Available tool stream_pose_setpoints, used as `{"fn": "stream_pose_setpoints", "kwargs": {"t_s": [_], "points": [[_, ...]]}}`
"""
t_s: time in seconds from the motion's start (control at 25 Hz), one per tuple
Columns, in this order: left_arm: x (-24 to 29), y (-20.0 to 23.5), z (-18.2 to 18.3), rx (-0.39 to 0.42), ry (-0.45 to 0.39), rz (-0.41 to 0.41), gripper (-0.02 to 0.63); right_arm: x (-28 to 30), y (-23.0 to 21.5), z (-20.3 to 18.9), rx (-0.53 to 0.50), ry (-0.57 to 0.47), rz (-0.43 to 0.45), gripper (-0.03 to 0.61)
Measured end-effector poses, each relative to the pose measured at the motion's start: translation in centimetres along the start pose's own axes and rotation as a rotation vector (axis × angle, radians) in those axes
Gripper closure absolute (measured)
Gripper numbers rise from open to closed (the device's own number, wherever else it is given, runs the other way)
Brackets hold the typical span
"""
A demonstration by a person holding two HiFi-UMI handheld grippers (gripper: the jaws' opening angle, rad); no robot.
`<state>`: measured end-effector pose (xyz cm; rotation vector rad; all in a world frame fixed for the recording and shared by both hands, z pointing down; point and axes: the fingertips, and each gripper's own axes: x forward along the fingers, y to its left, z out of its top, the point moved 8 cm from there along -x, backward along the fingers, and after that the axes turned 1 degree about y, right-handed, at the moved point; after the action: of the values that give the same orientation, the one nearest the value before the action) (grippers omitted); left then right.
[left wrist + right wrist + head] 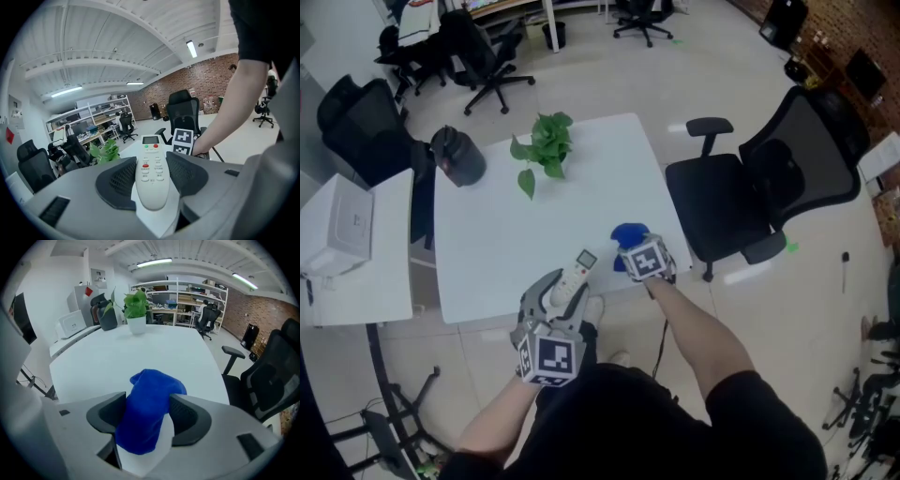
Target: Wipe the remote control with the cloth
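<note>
The white remote control (578, 272) is lifted over the table's front edge with my left gripper (566, 287) shut on it. In the left gripper view the remote control (150, 146) runs lengthwise between the two pads, buttons up, and both pads of the left gripper (151, 165) press on its sides. The blue cloth (629, 232) lies bunched on the white table (525, 225) near its front right corner. My right gripper (631, 251) points down at it. In the right gripper view the cloth (149, 401) lies between the widely spread jaws of the right gripper (147, 417), which stands open.
A potted green plant (546, 146) stands at the table's far side, and a black jug (457, 156) sits at its far left corner. A black office chair (759, 192) is close to the right edge. A white box (342, 221) rests on a side table at left.
</note>
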<state>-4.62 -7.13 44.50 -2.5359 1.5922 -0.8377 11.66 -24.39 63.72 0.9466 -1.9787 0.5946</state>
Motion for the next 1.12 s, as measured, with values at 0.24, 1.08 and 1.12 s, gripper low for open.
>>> {"fn": "stream_pose_setpoints", "kwargs": {"t_s": [0.24, 1.08, 1.12], "points": [[0.4, 0.4, 0.2, 0.015, 0.003, 0.017, 0.408, 0.5, -0.6, -0.1, 0.028, 0.063, -0.03, 0.36], [-3.4, -4.2, 3.8, 0.123, -0.047, 0.037, 0.408, -25.6, 4.0, -1.4, 0.012, -0.567, 0.113, 0.456], [-3.7, -4.3, 4.1, 0.133, -0.05, 0.035, 0.408, -27.2, 4.5, -1.4, -0.001, -0.596, 0.117, 0.456]]}}
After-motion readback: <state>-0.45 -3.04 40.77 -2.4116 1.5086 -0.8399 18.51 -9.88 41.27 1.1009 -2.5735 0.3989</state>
